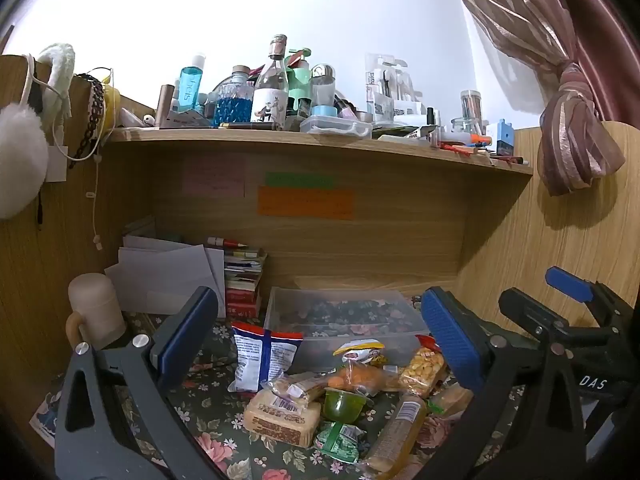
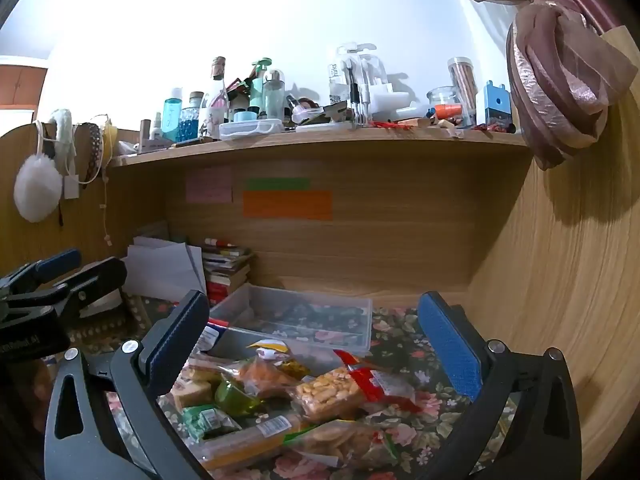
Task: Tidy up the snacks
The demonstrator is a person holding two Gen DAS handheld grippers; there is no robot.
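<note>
A pile of snack packets lies on the floral cloth in front of a clear plastic bin (image 1: 344, 312), which holds no snacks. The pile includes a blue and white chip bag (image 1: 260, 356), a tan cracker block (image 1: 280, 416), a green jelly cup (image 1: 344, 402) and a peanut bag (image 1: 424, 368). In the right wrist view the peanut bag (image 2: 332, 396), jelly cup (image 2: 236, 398) and bin (image 2: 296, 312) show too. My left gripper (image 1: 320, 344) is open and empty above the pile. My right gripper (image 2: 316, 340) is open and empty over the pile, and it shows at the right edge (image 1: 568, 312) of the left wrist view.
A stack of books (image 1: 244, 276) and loose papers (image 1: 168, 276) stand at the back left, with a beige mug (image 1: 96, 312) beside them. A cluttered wooden shelf (image 1: 320, 140) hangs overhead. Wooden walls close both sides. A knotted curtain (image 2: 560, 80) hangs at right.
</note>
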